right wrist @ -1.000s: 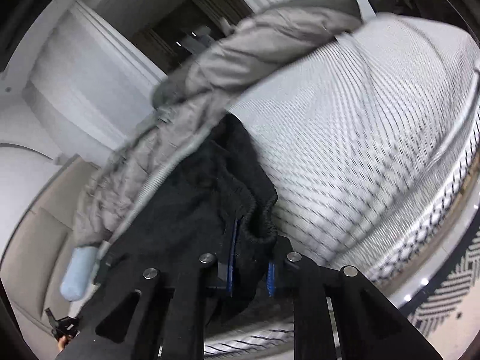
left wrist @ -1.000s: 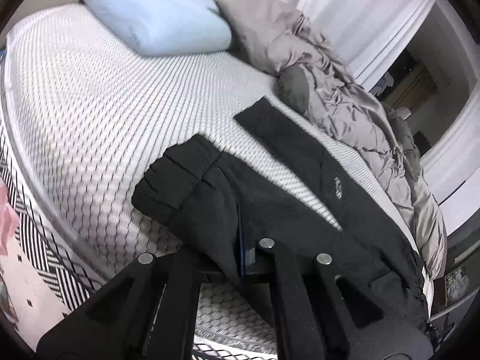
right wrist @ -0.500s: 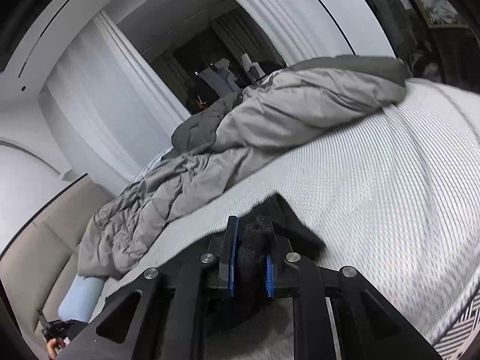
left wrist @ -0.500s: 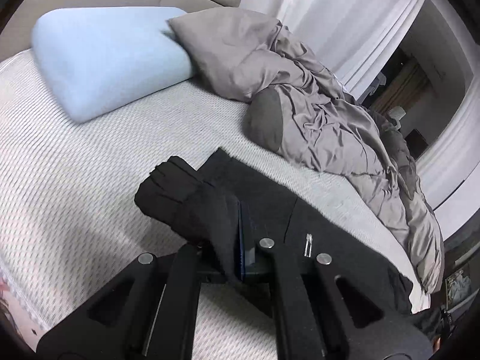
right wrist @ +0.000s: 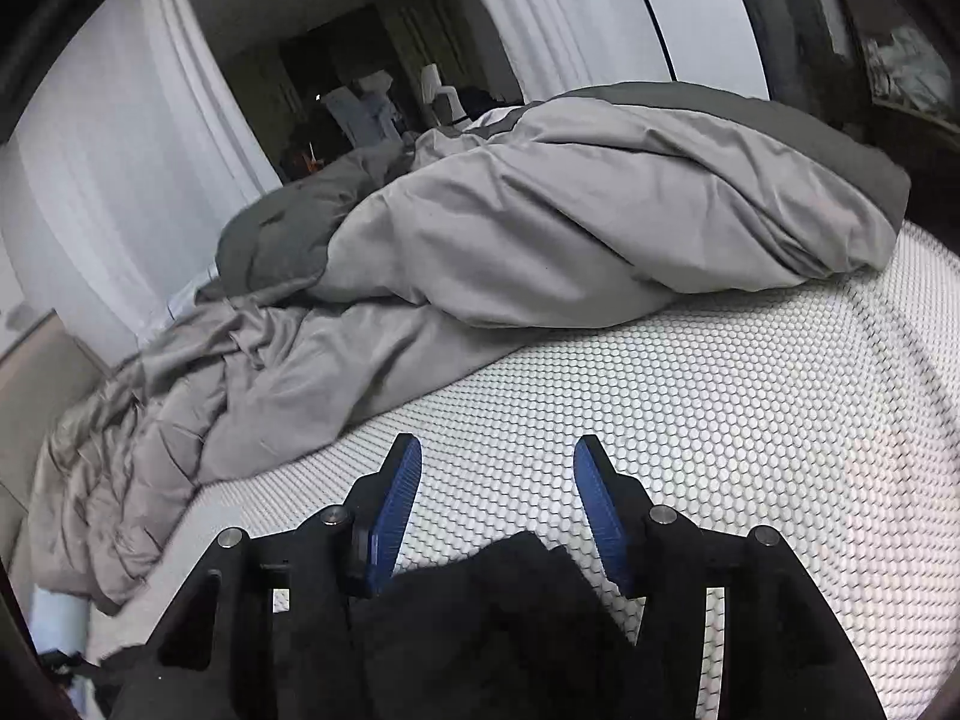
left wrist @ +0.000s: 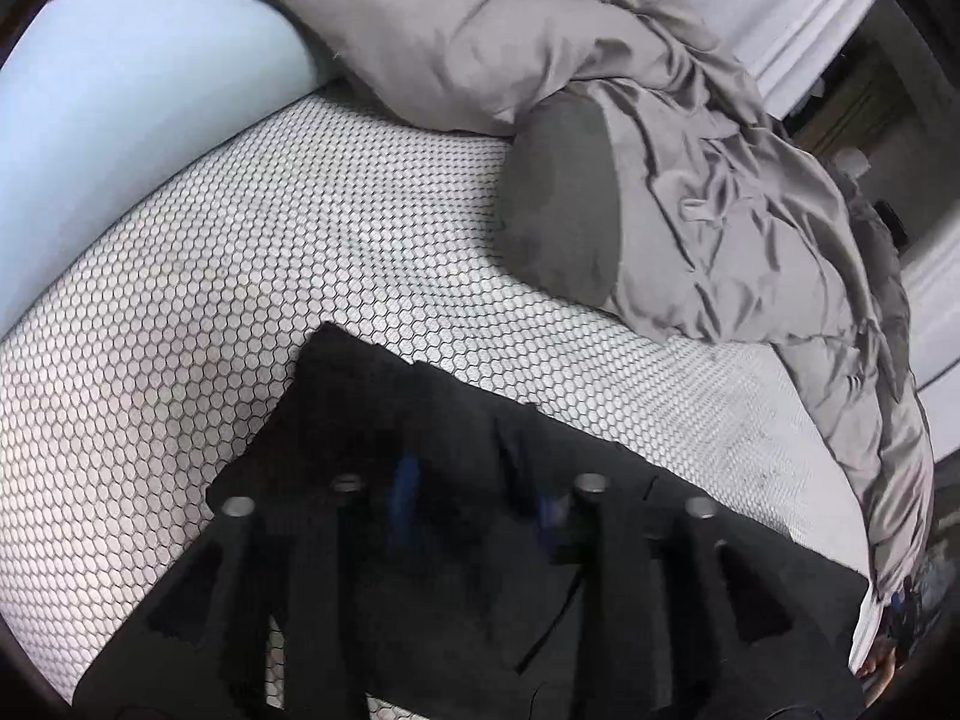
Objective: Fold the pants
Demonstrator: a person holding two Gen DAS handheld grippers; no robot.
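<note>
Bedroom; bed (left wrist: 252, 276) with a white honeycomb-mesh cover, crumpled grey duvet (right wrist: 540, 228) heaped along the far side, pale blue pillow (left wrist: 120, 72) at the head end.

Right gripper (right wrist: 497, 516): jaws spread wide, blue pads bare, nothing between the tips. Black pants (right wrist: 480, 618) lie low between the finger bases, edge short of the tips; whether cloth touches the pads, cannot tell.

Left gripper (left wrist: 474, 498): view blurred, but blue pads stand apart, so jaws read as spread. Pants (left wrist: 420, 408) lie flat under and ahead of them, the near corner reaching past the tips onto the mesh.

Judgement: release step after laying a fold over. To do it well:
- Lift both sets of jaws straight up and clear before you move sideways, so the pads do not drag the top layer.
- Check that the edges of the layers line up; a stepped edge shows ahead of the left jaws.
- Smooth any ridge toward the duvet side.
- Keep the pants apart from the duvet.
</note>
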